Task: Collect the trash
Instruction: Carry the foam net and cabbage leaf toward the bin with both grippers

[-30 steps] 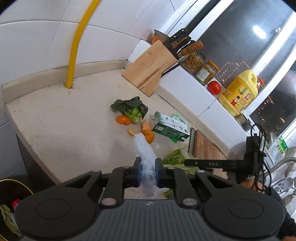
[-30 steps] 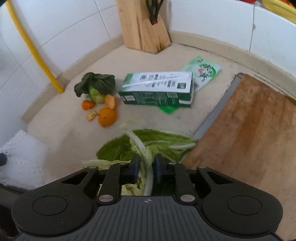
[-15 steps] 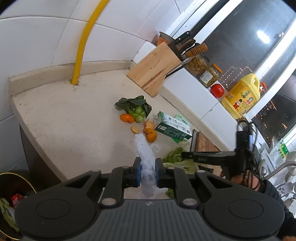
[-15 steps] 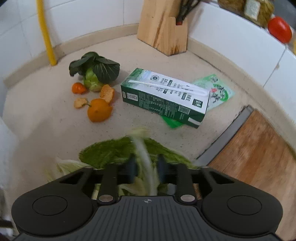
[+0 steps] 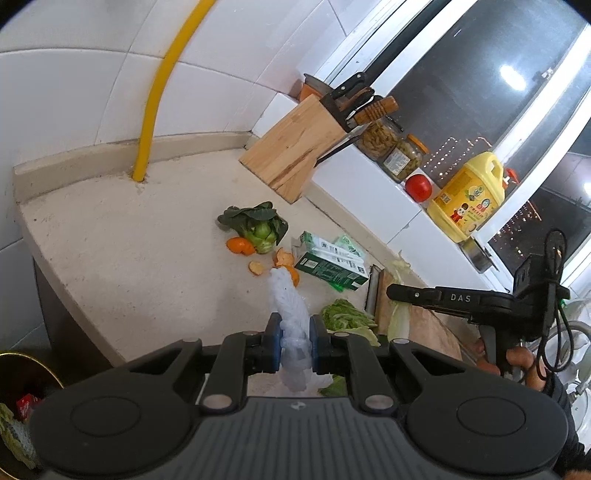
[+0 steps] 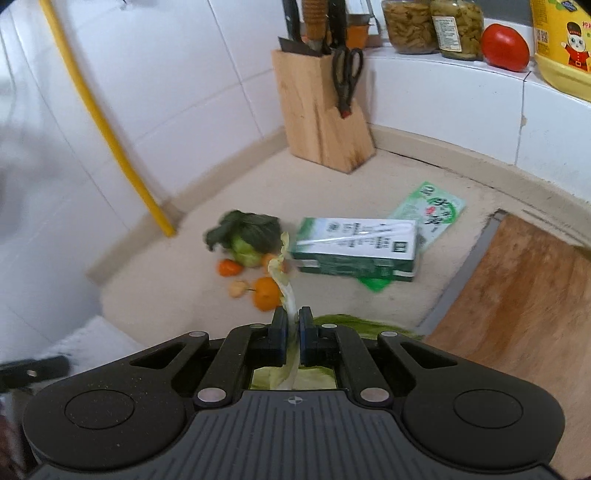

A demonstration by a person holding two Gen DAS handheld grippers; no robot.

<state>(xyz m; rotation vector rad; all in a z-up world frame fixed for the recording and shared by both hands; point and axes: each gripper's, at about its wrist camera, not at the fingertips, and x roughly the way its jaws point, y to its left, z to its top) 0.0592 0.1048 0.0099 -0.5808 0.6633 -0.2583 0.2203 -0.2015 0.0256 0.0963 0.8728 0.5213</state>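
My right claw [image 6: 292, 325] has just closed on a cabbage leaf [image 6: 286, 291]; left claw [image 5: 292, 341] grips white netting [image 5: 290, 306]. I'd lift slowly so the leaf doesn't tear, then head for the bin [image 5: 14, 373].

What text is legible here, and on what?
"DAS": on the right tool's black arm.
Green milk carton: print too small to read.
Green packet: characters blurred.
Yellow oil jug: label unreadable.
Jar label: unreadable.
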